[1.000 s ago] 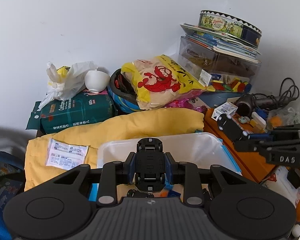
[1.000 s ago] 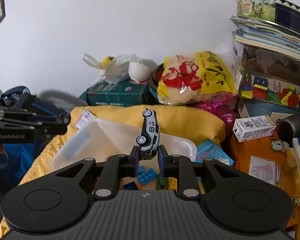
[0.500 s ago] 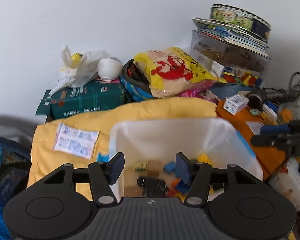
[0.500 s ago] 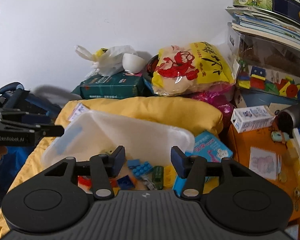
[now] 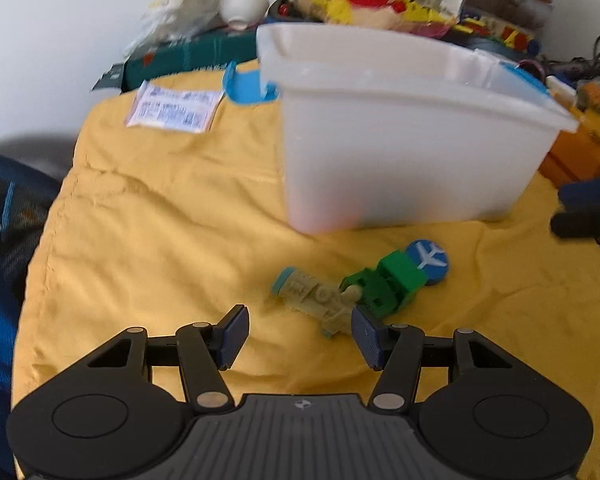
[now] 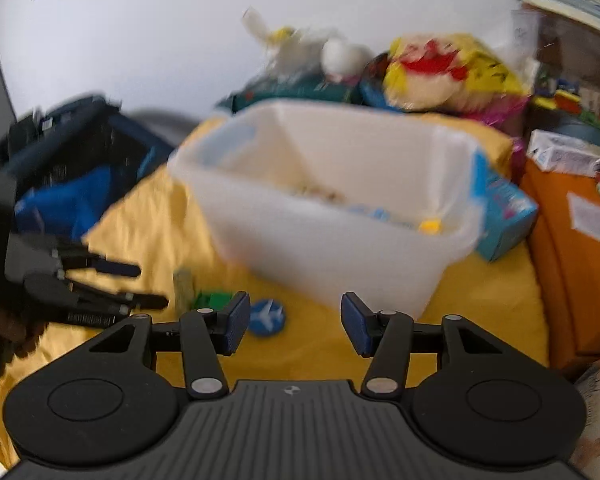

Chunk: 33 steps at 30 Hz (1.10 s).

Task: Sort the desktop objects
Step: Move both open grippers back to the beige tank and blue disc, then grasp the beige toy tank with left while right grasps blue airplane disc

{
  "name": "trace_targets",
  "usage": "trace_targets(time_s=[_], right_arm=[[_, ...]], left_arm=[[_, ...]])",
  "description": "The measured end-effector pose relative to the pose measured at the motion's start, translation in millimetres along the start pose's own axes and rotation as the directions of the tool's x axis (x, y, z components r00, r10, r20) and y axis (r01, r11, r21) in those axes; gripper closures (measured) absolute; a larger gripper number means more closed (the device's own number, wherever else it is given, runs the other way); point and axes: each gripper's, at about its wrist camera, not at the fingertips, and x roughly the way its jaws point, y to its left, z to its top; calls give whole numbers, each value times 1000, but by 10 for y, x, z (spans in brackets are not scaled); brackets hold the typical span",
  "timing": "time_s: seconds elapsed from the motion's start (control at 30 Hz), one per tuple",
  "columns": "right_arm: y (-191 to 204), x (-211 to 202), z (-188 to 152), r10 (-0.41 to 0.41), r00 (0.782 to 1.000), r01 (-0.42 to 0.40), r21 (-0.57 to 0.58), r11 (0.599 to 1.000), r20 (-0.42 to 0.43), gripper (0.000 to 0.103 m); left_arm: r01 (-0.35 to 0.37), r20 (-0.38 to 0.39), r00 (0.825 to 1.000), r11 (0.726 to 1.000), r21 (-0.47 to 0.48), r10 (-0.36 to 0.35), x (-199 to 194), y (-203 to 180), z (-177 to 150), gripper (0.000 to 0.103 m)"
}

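A white plastic bin (image 5: 400,152) with small toys inside stands on a yellow cloth (image 5: 160,220); it also shows in the right wrist view (image 6: 340,216). In front of it lie a pale green toy vehicle (image 5: 320,300), a green block piece (image 5: 388,284) and a blue round disc with a white plane (image 5: 428,260). My left gripper (image 5: 298,338) is open and empty, low over the cloth just short of the pale green toy. My right gripper (image 6: 296,324) is open and empty, near the disc (image 6: 266,316). The left gripper shows at the left of the right wrist view (image 6: 100,284).
A yellow snack bag (image 6: 444,68), a green box (image 5: 188,56), a white plastic bag (image 5: 188,8) and stacked books and tins crowd the back wall. An orange box (image 6: 572,240) stands right. A blue bag (image 6: 60,184) sits left. A paper sachet (image 5: 172,110) lies on the cloth.
Both grippers opened, dropping a black toy and a toy car into the bin. Both have since come down low in front of the bin, toward the toys on the cloth.
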Motion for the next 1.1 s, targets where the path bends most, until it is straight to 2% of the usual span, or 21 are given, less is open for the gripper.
trace_targets(time_s=[0.2, 0.4, 0.63, 0.77, 0.8, 0.83, 0.97, 1.1], right_arm=[[100, 397, -98, -31, 997, 30, -17, 999, -67, 50], [191, 694, -148, -66, 991, 61, -48, 997, -114, 50], [338, 983, -173, -60, 987, 42, -124, 991, -147, 50], [418, 1118, -167, -56, 986, 30, -166, 986, -155, 51], [428, 1143, -163, -53, 986, 26, -170, 985, -157, 52], [433, 1156, -157, -48, 986, 21, -169, 985, -158, 61], [405, 1102, -131, 4, 988, -27, -152, 988, -154, 61], [277, 840, -184, 31, 992, -45, -121, 992, -119, 61]], left_arm=[[24, 1, 1000, 1000, -2, -24, 144, -84, 49, 43], [13, -39, 999, 998, -61, -15, 366, -26, 116, 43], [8, -45, 999, 1000, 1, -8, 446, -65, 117, 43], [17, -34, 999, 999, 34, -16, 431, -51, 104, 49], [21, -32, 999, 999, 39, -20, 425, -49, 99, 49], [24, -29, 999, 999, 43, -23, 392, -68, 78, 49], [56, -12, 998, 997, 50, -55, 285, -41, 31, 49], [81, 33, 996, 995, 62, -83, 29, 8, -33, 49]])
